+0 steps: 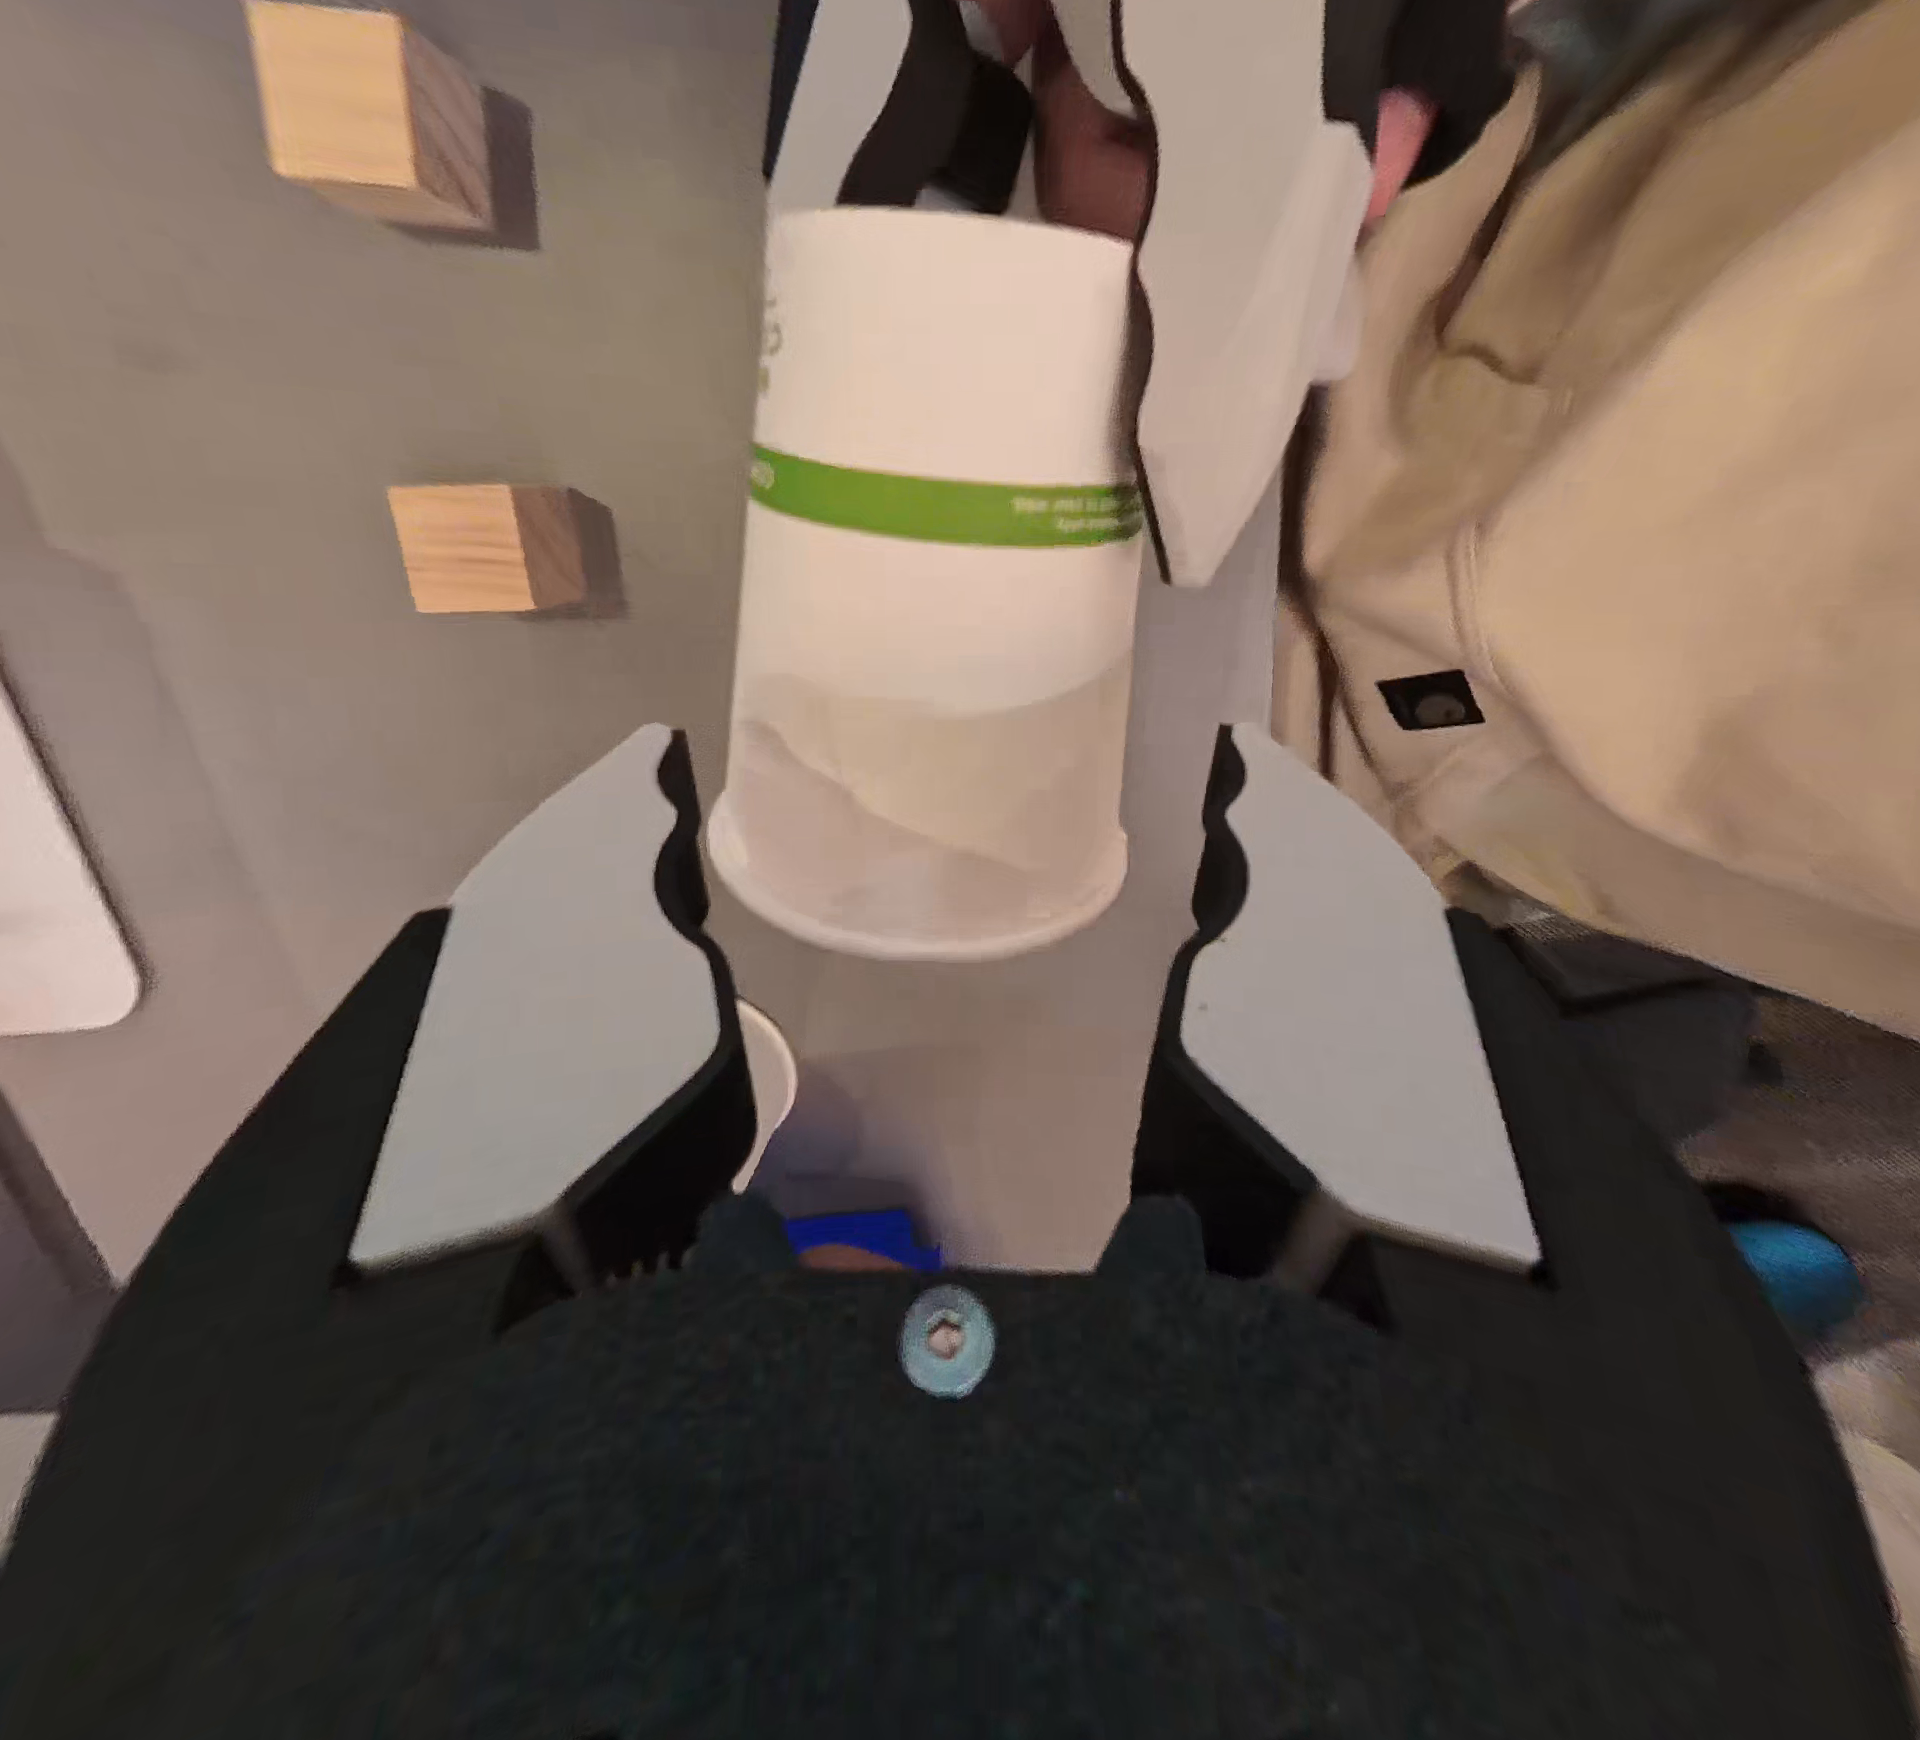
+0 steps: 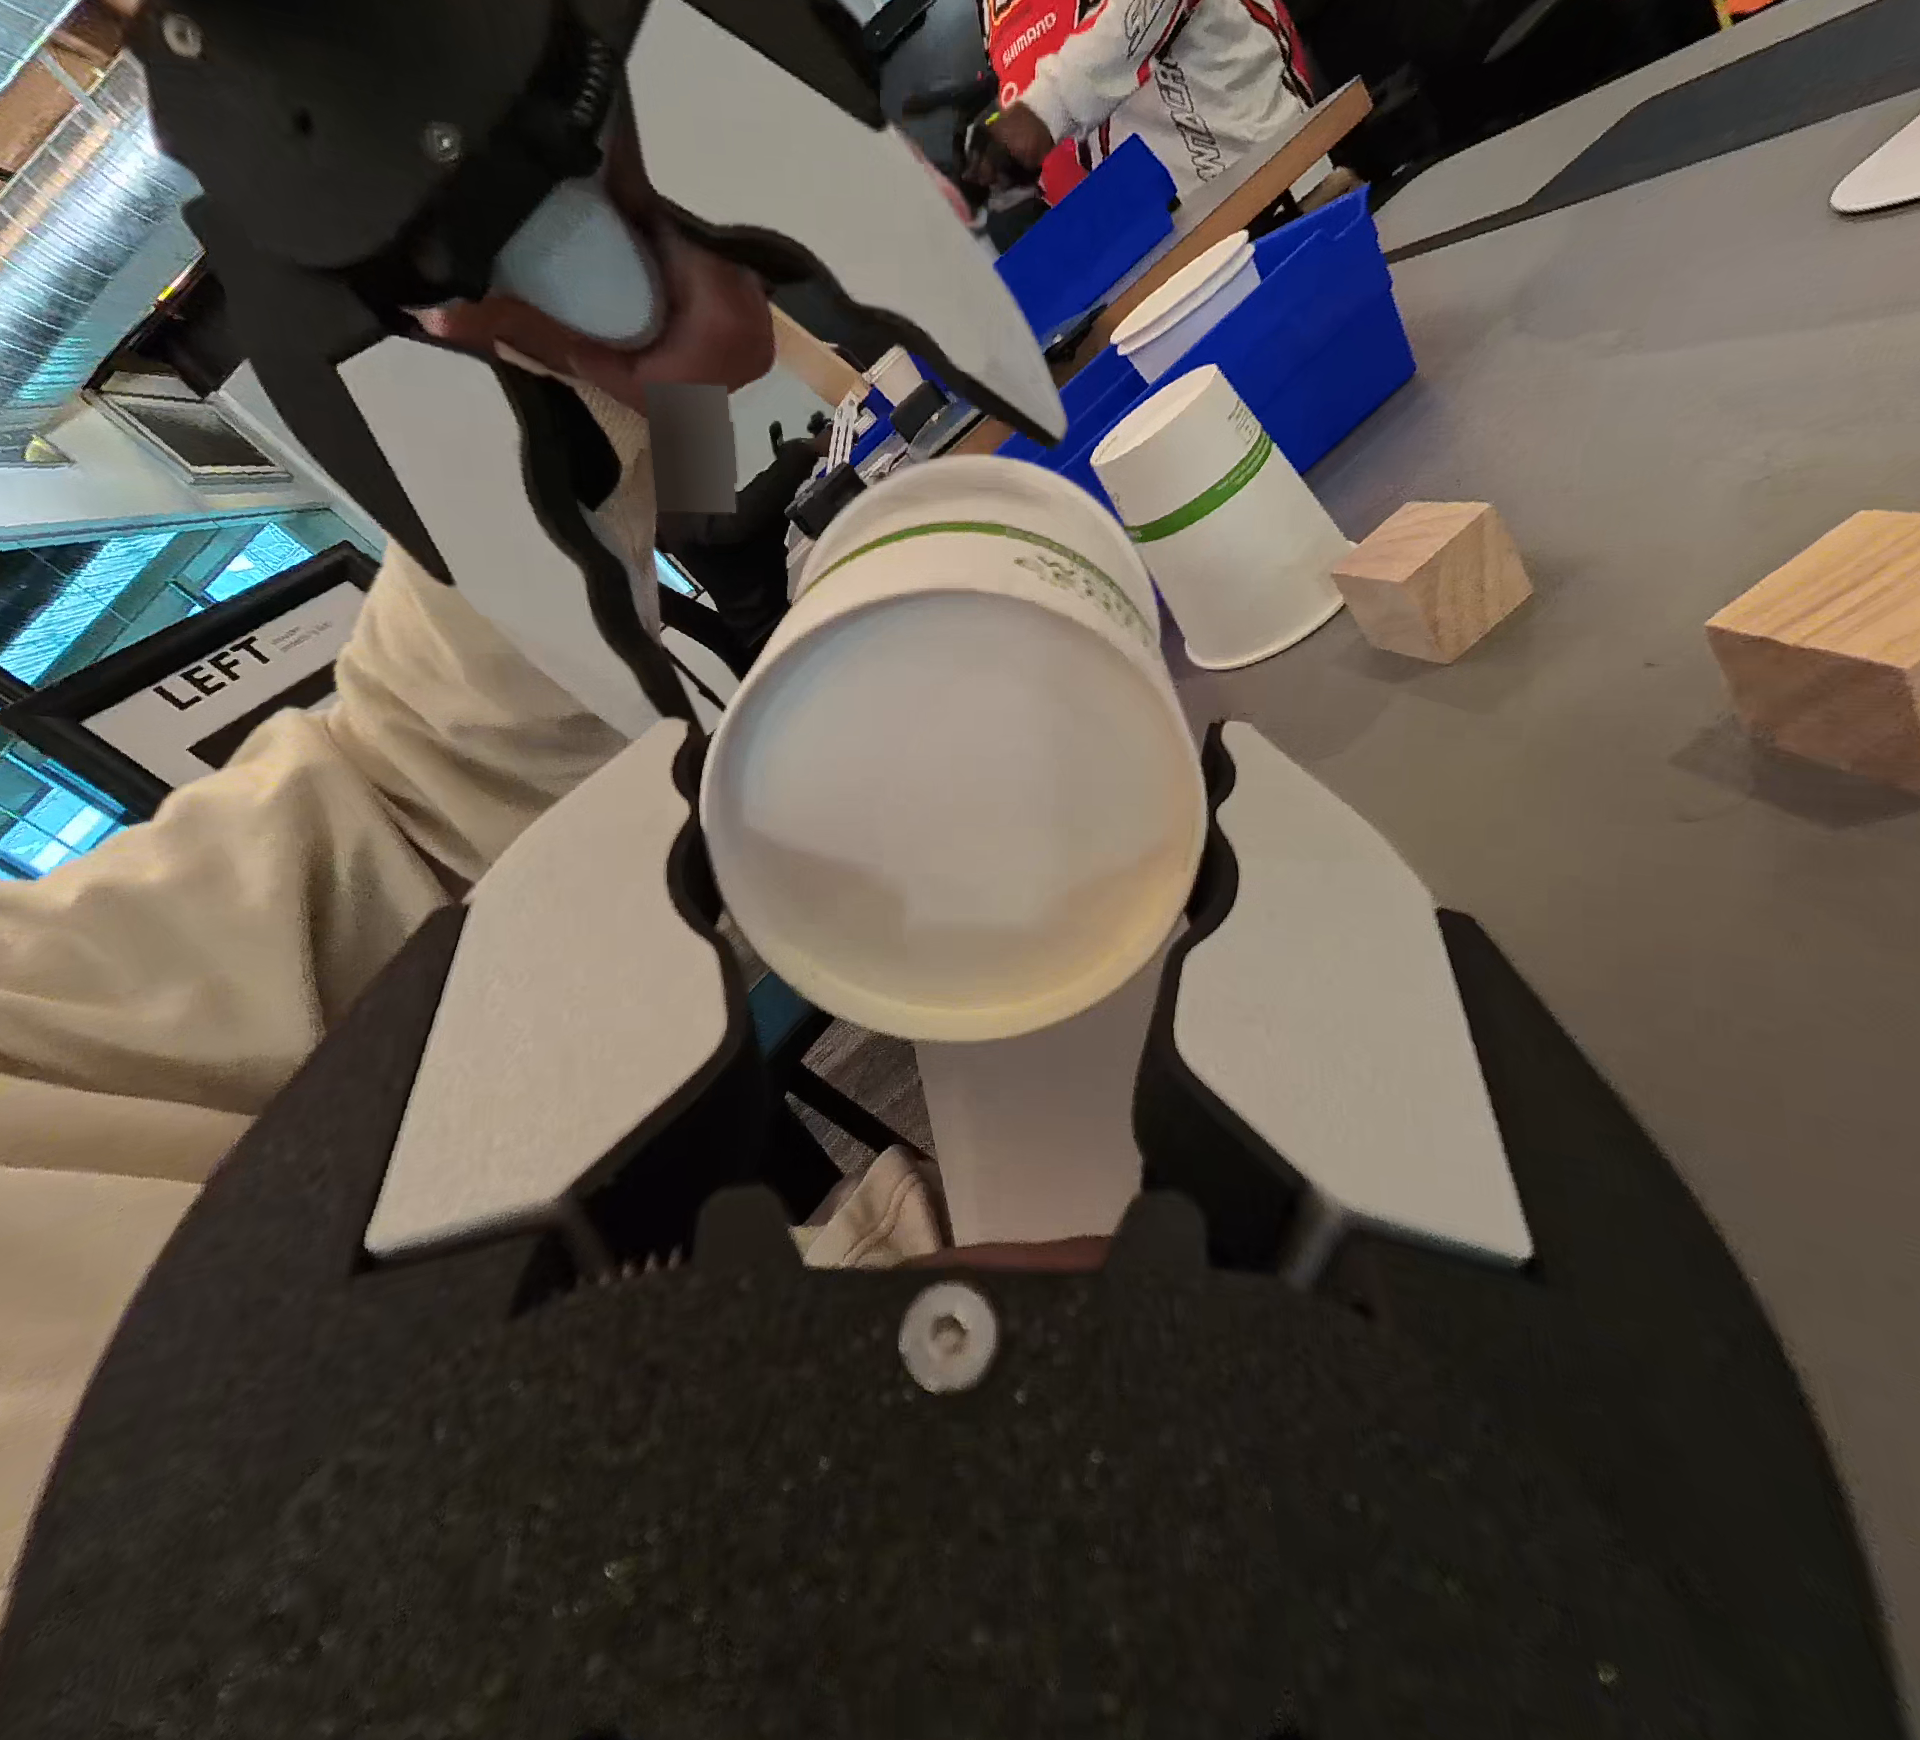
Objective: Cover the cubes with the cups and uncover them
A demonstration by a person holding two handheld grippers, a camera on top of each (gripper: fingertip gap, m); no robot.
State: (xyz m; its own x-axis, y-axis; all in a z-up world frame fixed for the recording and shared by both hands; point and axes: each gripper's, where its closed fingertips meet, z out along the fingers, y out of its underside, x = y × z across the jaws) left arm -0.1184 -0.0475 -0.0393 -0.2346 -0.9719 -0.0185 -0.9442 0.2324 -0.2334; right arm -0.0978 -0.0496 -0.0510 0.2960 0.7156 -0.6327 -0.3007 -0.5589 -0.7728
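Right claw (image 2: 951,843): closed on held cup, one finger at each side wall.
Held cup (image 2: 951,807): white paper, green band; base faces the camera, lying roughly along the fingers.
Left claw (image 2: 727,485): upper left, above held cup, fingers spread, gripping nothing.
Second cup (image 2: 1221,527): inverted on the grey tabletop (image 2: 1558,911), tilted.
Near cube (image 2: 1434,578): wooden, just beside second cup.
Far cube (image 2: 1829,646): wooden, right edge, apart from near cube.
Blue bin (image 2: 1340,319): behind second cup, holding a further cup (image 2: 1190,308).

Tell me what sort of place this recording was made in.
Probably a shared workshop or lab with an open floor: a long grey worktable, blue parts bins on it, and another person busy at a bench behind.
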